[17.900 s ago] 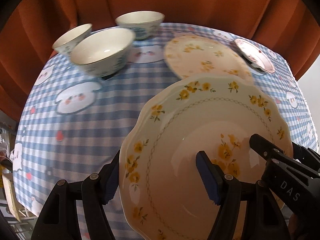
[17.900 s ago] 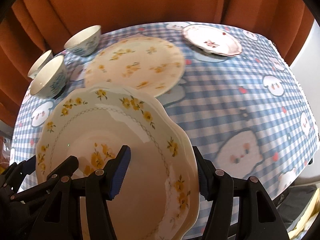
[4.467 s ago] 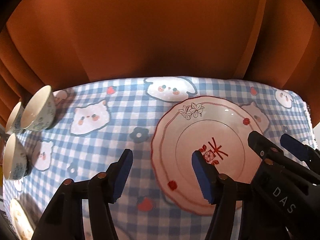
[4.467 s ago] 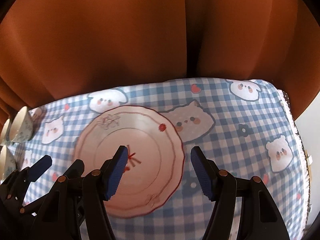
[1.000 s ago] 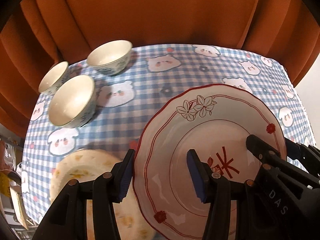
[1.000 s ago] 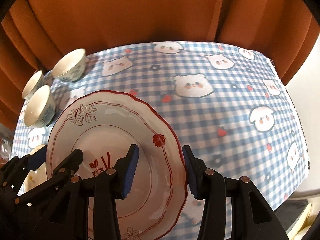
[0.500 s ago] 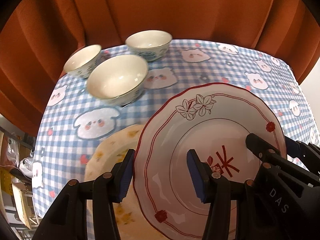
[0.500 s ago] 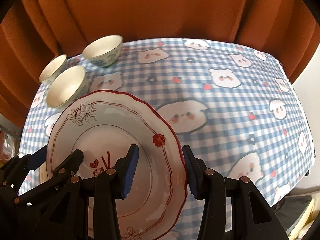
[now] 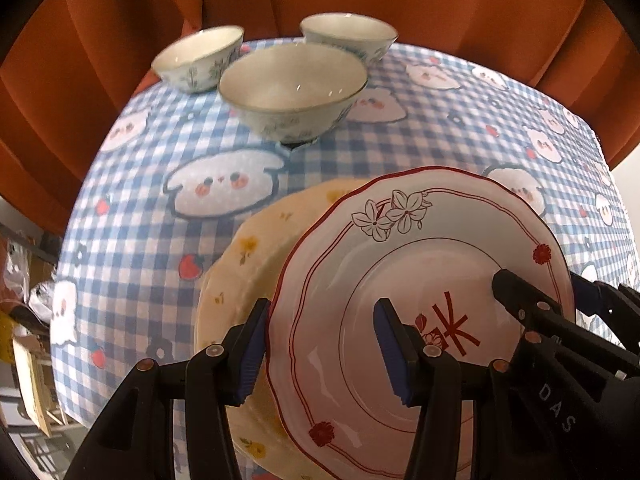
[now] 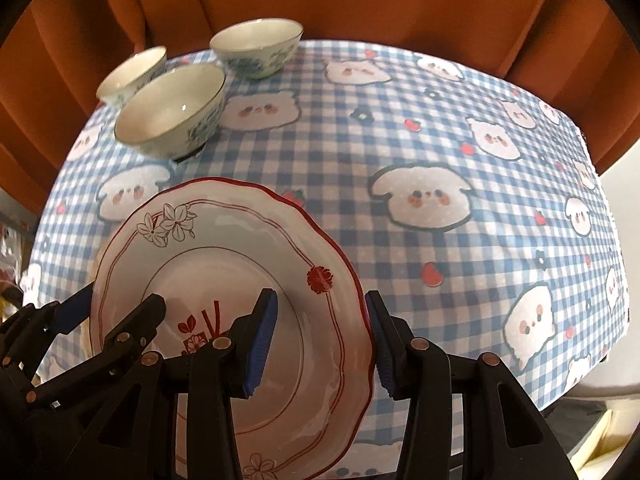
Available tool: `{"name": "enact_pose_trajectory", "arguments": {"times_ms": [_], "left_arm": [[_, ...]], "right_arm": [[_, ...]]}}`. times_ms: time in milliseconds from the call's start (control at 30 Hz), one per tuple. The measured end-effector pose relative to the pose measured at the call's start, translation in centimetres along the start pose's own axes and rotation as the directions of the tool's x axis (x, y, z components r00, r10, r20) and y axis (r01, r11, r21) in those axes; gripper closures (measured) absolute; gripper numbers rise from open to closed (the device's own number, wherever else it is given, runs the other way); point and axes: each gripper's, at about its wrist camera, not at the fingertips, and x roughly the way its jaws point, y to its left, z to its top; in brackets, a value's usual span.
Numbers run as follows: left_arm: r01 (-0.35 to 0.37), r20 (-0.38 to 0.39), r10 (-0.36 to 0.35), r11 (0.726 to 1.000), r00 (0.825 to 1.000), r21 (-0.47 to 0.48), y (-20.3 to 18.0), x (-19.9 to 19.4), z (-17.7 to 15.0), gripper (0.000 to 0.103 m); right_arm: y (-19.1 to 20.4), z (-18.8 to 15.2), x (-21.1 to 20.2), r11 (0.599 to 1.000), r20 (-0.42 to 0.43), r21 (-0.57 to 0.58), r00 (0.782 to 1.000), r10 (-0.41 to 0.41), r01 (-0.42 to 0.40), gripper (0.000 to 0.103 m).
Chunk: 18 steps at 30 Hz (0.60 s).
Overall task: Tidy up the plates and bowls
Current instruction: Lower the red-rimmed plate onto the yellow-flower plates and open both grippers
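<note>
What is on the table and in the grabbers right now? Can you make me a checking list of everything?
Surface: a round table under a blue checked cloth with bear and strawberry prints.
Job's things: a red-rimmed plate held on both sides above yellow-flowered plates that lie on the cloth; three bowls upright and close together at the far left.
Clutter: nothing seen on the cloth.
Grippers: the left gripper grips the plate's left rim, the right gripper grips its right rim.
Cables: nothing seen.
Surroundings: an orange curtain behind the table; blurry things on the floor at the left.
</note>
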Motion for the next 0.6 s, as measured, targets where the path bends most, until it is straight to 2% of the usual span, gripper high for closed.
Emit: {"name": "enact_pose_trajectory", "arguments": {"times_ms": [133, 367, 600], "left_arm": [[0.001, -0.013, -0.001, 1.0, 1.0, -0.002, 0.1, 0.7, -0.2, 0.051], [0.003, -0.007, -0.004, 1.0, 1.0, -0.017, 0.6, 1.1, 0.0, 0.051], [0.004, 0.013, -0.004, 1.0, 1.0, -0.017, 0.7, 1.0, -0.1, 0.051]], "right_arm": [[0.5, -0.1, 0.9, 1.0, -0.033, -0.015, 0.999, -0.003, 0.003, 0.054], [1.2, 0.5, 1.4, 0.999, -0.023, -0.044, 0.999, -0.033, 0.032, 0.054], [1.1, 0.6, 1.4, 0.999, -0.024, -0.044, 0.999, -0.025, 0.024, 0.054]]}}
